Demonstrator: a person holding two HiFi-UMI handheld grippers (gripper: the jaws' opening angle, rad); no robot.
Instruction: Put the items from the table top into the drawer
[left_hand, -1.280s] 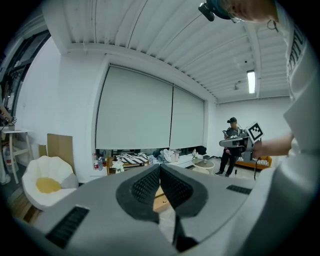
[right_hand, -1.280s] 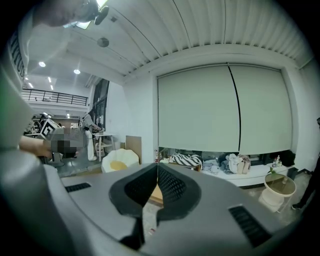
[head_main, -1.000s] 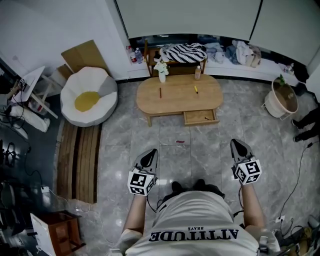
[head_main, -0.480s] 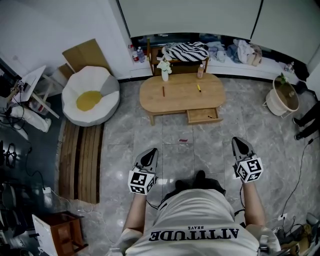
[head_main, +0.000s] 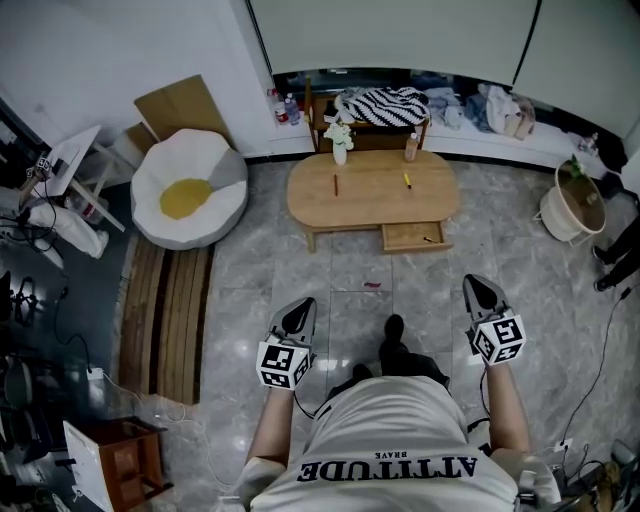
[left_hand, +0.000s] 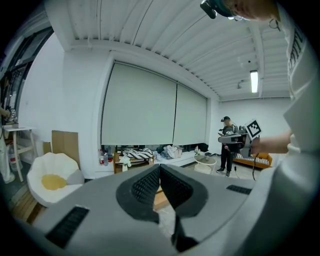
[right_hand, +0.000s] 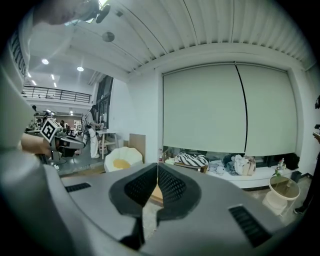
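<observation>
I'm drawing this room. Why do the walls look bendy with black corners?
Left gripper view: the wide lens curves the ceiling and blackens the corners. Right gripper view: same curving; the close jaws loom large. Head view: the shiny floor shows glare beside the left gripper; the coffee table looks small but clear.

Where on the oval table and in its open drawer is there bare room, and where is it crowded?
Bare: the stretch between the brown pen and the yellow pen, both rounded ends of the table, and most of the drawer left of a small dark item. Crowded: the back edge, by the vase and bottle.
</observation>
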